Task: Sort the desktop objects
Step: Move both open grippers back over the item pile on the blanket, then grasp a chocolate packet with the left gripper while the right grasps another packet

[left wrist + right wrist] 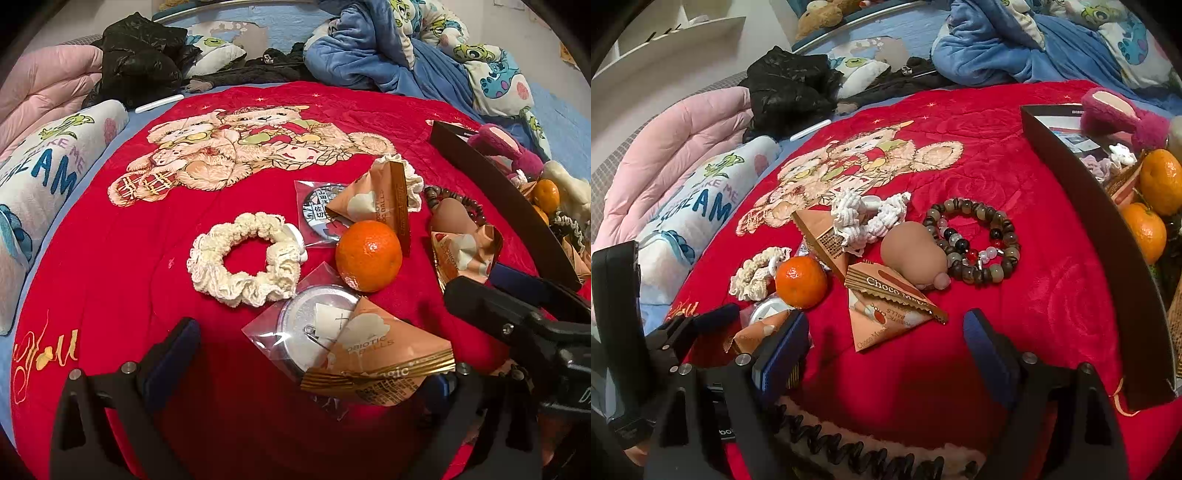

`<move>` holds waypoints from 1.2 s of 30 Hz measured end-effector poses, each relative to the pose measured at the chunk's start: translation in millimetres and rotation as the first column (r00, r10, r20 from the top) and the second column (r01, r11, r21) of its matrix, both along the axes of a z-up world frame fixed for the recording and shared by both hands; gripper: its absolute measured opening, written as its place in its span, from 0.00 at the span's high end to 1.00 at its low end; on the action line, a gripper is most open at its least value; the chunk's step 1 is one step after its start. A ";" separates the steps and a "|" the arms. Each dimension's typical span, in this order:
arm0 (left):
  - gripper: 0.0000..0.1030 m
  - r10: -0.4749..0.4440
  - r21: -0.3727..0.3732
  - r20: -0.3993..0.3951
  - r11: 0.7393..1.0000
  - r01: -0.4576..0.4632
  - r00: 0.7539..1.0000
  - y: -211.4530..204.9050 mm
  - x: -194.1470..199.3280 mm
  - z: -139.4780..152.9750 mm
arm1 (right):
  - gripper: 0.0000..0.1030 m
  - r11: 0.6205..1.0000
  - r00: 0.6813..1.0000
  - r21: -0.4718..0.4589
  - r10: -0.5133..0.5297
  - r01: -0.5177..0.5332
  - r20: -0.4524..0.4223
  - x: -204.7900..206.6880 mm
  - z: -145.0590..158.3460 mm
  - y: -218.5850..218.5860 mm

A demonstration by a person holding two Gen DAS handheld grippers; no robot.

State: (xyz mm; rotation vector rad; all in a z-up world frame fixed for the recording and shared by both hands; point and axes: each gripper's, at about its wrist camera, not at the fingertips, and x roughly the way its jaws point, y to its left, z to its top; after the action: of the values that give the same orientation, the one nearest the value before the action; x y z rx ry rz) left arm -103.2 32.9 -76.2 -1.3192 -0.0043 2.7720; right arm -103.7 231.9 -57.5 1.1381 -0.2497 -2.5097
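We look down steeply and close from both wrists. Both views share the round orange mandarin (368, 256) (800, 282).

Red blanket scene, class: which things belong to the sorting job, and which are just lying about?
To sort: orange, cream scrunchie, bead bracelet, snack packet, badge, box.

Lying about: pink quilt, black jacket, blue bedding.

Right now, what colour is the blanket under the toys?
Red blanket with a teddy bear picture; left wrist view shows it best.
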 end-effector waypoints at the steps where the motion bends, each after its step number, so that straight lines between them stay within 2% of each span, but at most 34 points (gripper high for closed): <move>1: 0.00 0.001 -0.001 -0.002 1.000 -0.001 1.000 0.4 0.2 0.2 | 0.17 1.000 1.000 0.009 -0.001 0.001 -0.001 -0.1 -0.1 -1.3; 5: 0.00 0.005 -0.001 -0.011 1.000 -0.005 1.000 0.1 1.0 0.2 | 0.17 0.999 1.000 0.036 -0.013 0.014 -0.008 -0.1 -1.3 -4.4; 6: 0.00 0.006 -0.005 -0.016 1.000 -0.006 1.000 0.4 1.5 0.5 | 0.23 0.998 1.000 0.049 -0.028 0.029 -0.009 0.1 -1.3 -4.3; 8: 0.04 0.005 -0.015 -0.034 1.000 -0.006 0.999 1.8 3.8 2.4 | 0.40 0.995 0.998 0.071 -0.067 0.068 -0.013 1.6 -1.6 -2.0; 10: 0.15 -0.002 -0.020 -0.050 1.000 0.001 0.999 3.2 5.8 4.7 | 0.53 0.997 0.998 0.040 -0.066 0.066 -0.012 1.6 -1.4 3.2; 11: 0.18 -0.010 -0.021 -0.061 1.000 0.008 0.998 4.4 7.3 5.9 | 0.54 0.997 0.998 0.027 -0.067 0.068 -0.009 1.5 -1.3 5.4; 13: 0.33 -0.013 -0.039 -0.083 0.999 0.010 0.996 7.1 10.6 8.5 | 0.56 0.997 0.998 0.023 -0.069 0.069 -0.008 2.1 -1.0 6.2; 14: 0.35 -0.010 -0.041 -0.094 0.999 0.006 0.996 7.4 11.9 9.7 | 0.57 0.997 0.998 0.028 -0.069 0.069 -0.013 2.9 -0.4 5.5; 16: 0.52 -0.017 -0.035 -0.107 0.999 0.014 0.994 6.6 13.8 11.7 | 0.58 0.997 0.998 0.035 -0.066 0.066 -0.018 4.0 0.1 3.5; 17: 0.54 -0.001 -0.040 -0.115 0.999 -0.004 0.993 5.4 14.5 12.8 | 0.58 0.997 0.998 0.039 -0.065 0.066 -0.021 4.5 0.4 2.9; 36: 0.57 0.012 -0.016 -0.124 1.000 -0.014 0.992 -0.1 17.8 13.9 | 0.60 0.998 0.998 0.033 -0.055 0.056 -0.032 8.2 2.5 2.7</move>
State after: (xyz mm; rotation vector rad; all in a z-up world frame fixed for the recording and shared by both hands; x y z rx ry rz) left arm -85.4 32.8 -62.3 -1.1529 0.0171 2.8660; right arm -95.5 234.7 -54.9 1.1189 -0.2346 -2.5869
